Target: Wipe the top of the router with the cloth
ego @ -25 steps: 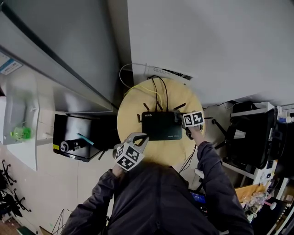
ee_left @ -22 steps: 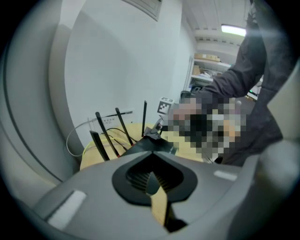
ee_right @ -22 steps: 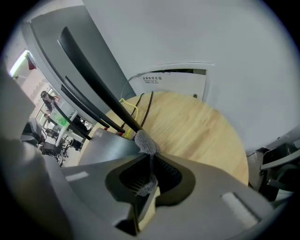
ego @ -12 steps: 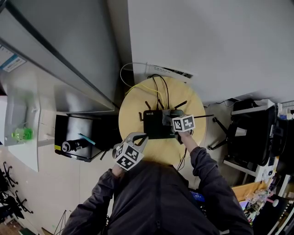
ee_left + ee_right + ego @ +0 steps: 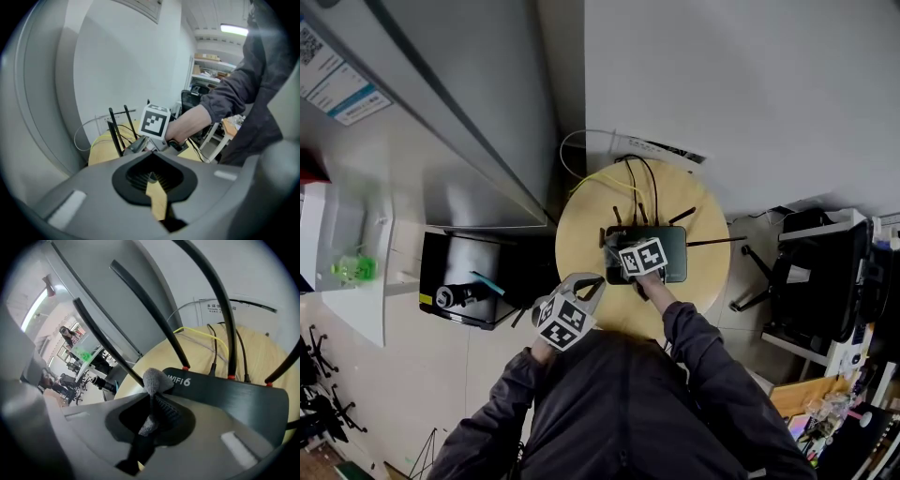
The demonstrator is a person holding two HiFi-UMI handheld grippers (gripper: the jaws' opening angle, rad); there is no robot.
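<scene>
Head view, table: round pale-yellow wooden table (image 5: 581, 234), pushed close to a white wall (image 5: 741, 84).
Head view, router: flat black plastic router (image 5: 670, 255) on the middle of the table, thin black antennas (image 5: 682, 216) and cables along its rear side.
Head view, right gripper: right gripper (image 5: 621, 246) is over the router's left end.
Head view, left gripper: left gripper (image 5: 586, 281) is at the table's near-left edge, apart from the router.
Left gripper view, jaws: drawn together to a narrow slit with nothing between them; only the yellow tabletop shows through.
Right gripper view, cloth: grey knitted cloth (image 5: 154, 380) is pinched in the closed jaws, its tuft at the router's left front corner, just beside the leftmost antenna.
Right gripper view, contact: whether the tuft is pressed on the top or just above it cannot be told.
Step in hand: wiping stroke, judged to be at its left limit.
Method: keep the tuft pressed low and draw it lengthwise towards the far right end, with light pressure, since nothing steadies the router.
Edges: the antenna roots line the rear, so keep strokes forward of them; the left edge is right at the cloth.
Open room: most of the top lies free to the right.
</scene>
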